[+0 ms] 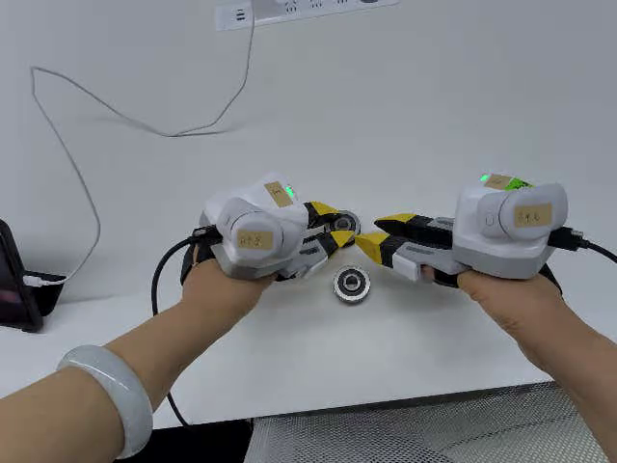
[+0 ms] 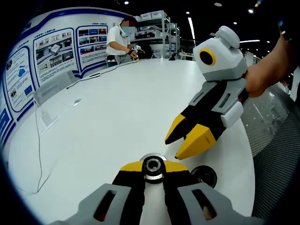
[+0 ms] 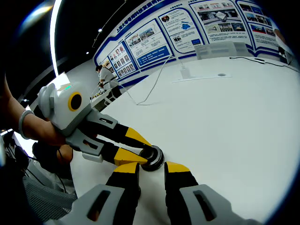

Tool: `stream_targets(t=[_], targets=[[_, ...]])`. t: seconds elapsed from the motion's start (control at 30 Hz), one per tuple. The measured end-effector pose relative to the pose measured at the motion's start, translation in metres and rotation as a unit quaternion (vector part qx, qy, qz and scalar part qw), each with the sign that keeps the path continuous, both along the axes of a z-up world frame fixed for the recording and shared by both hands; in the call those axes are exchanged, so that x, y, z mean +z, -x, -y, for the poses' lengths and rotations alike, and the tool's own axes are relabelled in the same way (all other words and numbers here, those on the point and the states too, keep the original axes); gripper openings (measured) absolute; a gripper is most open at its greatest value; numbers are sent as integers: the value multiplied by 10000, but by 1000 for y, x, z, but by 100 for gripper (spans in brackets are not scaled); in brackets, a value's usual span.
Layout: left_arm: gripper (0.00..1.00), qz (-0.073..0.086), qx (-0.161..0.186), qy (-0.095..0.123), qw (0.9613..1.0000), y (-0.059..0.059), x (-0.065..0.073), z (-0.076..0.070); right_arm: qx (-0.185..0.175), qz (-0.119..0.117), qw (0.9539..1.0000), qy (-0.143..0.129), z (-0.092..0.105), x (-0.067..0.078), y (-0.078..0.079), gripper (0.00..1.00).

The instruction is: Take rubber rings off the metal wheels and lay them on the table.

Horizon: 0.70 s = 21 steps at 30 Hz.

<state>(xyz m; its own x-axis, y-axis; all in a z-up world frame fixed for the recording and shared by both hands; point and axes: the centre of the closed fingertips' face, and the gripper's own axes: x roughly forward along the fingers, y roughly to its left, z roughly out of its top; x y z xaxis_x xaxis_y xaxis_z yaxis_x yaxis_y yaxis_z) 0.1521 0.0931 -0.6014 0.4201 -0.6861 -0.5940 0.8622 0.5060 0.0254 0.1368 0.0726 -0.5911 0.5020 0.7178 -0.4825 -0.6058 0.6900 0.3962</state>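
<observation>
While the left gripper (image 1: 333,231) held one metal wheel (image 2: 153,166) clamped above the table (image 1: 434,145), the right gripper (image 3: 152,172) stood just beside, jaws apart; advised: pinch only the rubber ring (image 3: 160,159), peel outward.

1. Head view: held wheel (image 1: 347,224) mostly hidden by left gripper (image 1: 335,224) tips; ring on/off, can't tell.
2. Dark device (image 1: 13,280), 9 o'clock, cut by edge.
3. Power strip (image 1: 289,10), 12 o'clock, cropped at top.
4. Left gripper view: second wheel (image 2: 205,175), 5 o'clock, partly behind jaw.
5. Wall posters (image 3: 154,49): txt too small to read.
</observation>
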Motion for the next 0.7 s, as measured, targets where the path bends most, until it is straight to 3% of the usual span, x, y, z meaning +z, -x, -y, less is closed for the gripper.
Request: stream_targets(t=[0.7], targets=[[14, 1, -16, 44, 10000, 2, 0, -2, -244, -297, 9989, -277, -2, -7, -5, 18]])
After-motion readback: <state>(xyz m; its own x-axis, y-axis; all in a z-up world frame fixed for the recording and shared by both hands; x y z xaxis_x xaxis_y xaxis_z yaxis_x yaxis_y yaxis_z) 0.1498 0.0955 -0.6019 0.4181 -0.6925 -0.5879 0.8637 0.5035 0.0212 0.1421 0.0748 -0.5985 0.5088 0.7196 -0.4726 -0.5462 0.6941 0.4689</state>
